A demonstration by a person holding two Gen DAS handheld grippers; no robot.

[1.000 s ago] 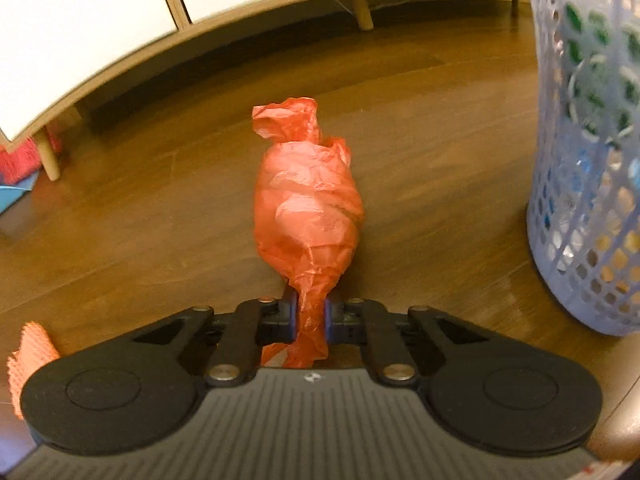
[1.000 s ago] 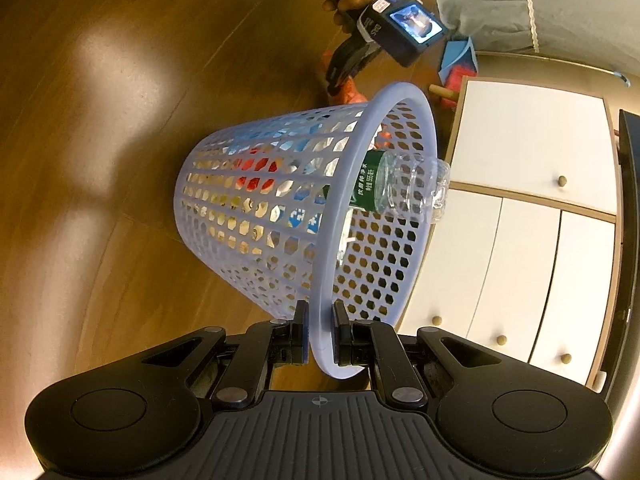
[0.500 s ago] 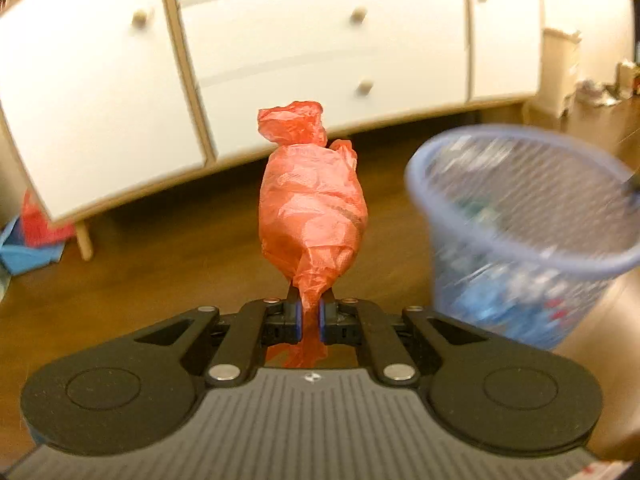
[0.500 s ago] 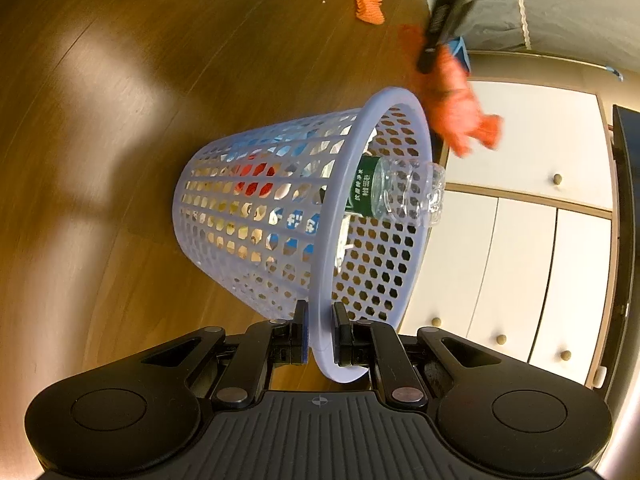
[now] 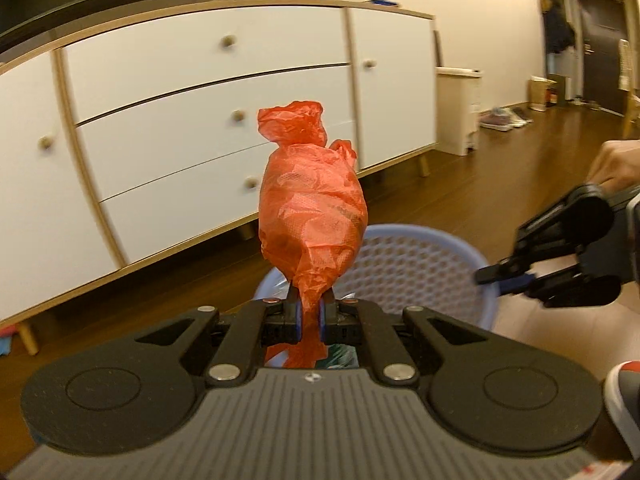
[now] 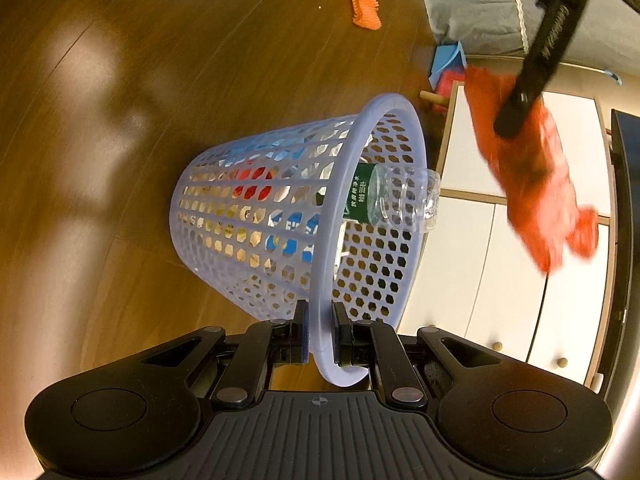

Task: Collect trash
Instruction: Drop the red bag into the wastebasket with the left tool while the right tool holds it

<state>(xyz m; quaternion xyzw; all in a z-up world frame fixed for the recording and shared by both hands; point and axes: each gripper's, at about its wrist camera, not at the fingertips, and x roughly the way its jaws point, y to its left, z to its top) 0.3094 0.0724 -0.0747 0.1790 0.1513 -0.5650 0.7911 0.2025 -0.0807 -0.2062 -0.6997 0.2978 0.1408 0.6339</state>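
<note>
My left gripper (image 5: 308, 316) is shut on the twisted tail of an orange plastic bag (image 5: 310, 204), held up in the air above the near rim of a lavender mesh basket (image 5: 424, 264). From the right wrist view the orange plastic bag (image 6: 536, 184) hangs blurred beyond the basket's mouth, under the left gripper (image 6: 516, 116). My right gripper (image 6: 319, 338) is shut on the basket (image 6: 260, 216) rim. A clear plastic bottle (image 6: 394, 200) with a green label sticks out of the basket, with colourful wrappers inside.
A white sideboard (image 5: 192, 120) with wooden trim and legs stands just behind the basket on the dark wood floor. An orange crumpled scrap (image 6: 365, 10) lies on the floor farther off. A grey cushion (image 6: 476, 4) and blue and pink items (image 6: 446, 68) sit by the sideboard's end.
My left gripper has lifted the orange bag off the floor and carried it up over the basket. The right gripper keeps its hold on the rim.
</note>
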